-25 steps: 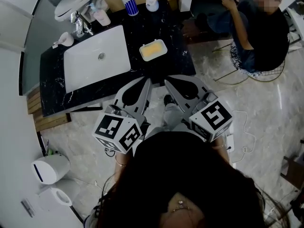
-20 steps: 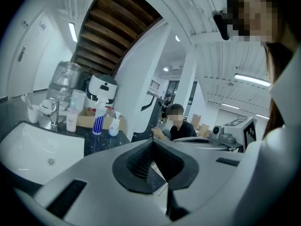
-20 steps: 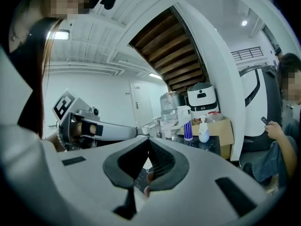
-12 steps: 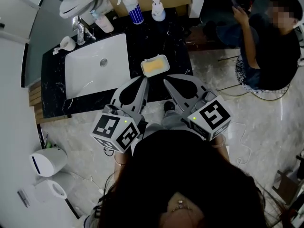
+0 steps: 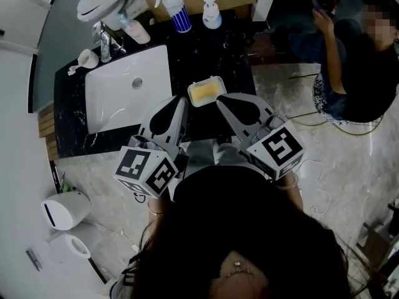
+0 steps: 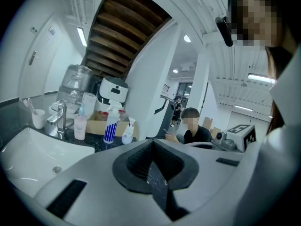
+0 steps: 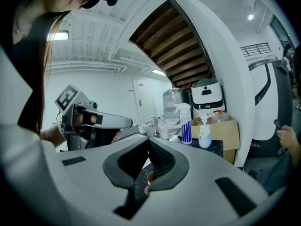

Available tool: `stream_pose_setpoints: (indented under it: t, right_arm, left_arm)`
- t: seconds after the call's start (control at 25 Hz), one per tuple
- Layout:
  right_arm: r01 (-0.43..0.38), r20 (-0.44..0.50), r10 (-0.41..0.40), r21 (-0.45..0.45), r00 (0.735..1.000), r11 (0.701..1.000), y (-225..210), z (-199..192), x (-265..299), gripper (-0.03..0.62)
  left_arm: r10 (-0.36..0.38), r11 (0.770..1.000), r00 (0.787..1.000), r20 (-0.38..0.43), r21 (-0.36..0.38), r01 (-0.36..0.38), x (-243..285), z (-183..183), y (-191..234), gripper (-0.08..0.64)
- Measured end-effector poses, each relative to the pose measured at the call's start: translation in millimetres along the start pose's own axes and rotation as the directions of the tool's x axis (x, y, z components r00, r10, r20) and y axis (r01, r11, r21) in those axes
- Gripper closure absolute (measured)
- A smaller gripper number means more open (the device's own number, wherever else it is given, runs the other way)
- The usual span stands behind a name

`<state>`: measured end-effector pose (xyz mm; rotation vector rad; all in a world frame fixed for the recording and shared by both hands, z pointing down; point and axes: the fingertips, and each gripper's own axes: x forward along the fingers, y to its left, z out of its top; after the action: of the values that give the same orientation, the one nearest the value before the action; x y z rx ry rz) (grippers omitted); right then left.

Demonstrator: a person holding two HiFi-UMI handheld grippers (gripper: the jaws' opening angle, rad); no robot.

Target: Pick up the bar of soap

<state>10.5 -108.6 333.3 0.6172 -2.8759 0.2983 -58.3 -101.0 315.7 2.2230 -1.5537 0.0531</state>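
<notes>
A yellow bar of soap [image 5: 206,92] lies in a white dish [image 5: 219,82] at the front edge of the black marble counter [image 5: 215,48]. In the head view both grippers point at the counter from below. The tip of my left gripper [image 5: 181,99] is just left of the dish, and the tip of my right gripper [image 5: 219,100] is just below its right corner. Neither touches the soap. In the left gripper view my left gripper [image 6: 153,144] is shut and empty. My right gripper [image 7: 149,142] is shut and empty too. Neither gripper view shows the soap.
A white sink [image 5: 124,92] with a faucet [image 5: 103,39] fills the counter's left. A spray bottle [image 5: 177,8], a pump bottle [image 5: 212,12] and a pink bottle [image 5: 134,30] stand at the back. A person [image 5: 361,61] sits at the right. A white bin [image 5: 65,210] stands lower left.
Both grippers have moved forward toward the counter, and their tips now flank the soap dish. The jaws stayed shut.
</notes>
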Motion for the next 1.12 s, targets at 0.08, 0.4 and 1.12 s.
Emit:
stream_pose_setpoints:
  t: [0.08,0.4,1.12]
  right_arm:
    - [0.009,-0.006,-0.009,0.006,1.0,1.0,-1,0,6,0.584]
    - [0.044,-0.036,-0.045,-0.039,0.998,0.998,-19,-9,33,0.584]
    - [-0.062,-0.26,0.019,-0.157,0.965,0.986,-30,-70,81,0.583]
  left_arm:
    - [-0.014,1.0,1.0,0.001,0.006,0.014,4,4,5,0.552]
    - [-0.067,0.998,0.998,0.004,0.024,0.066,19,24,30,0.552]
    - [-0.093,0.996,0.996,0.001,0.01,0.093,22,34,78,0.552]
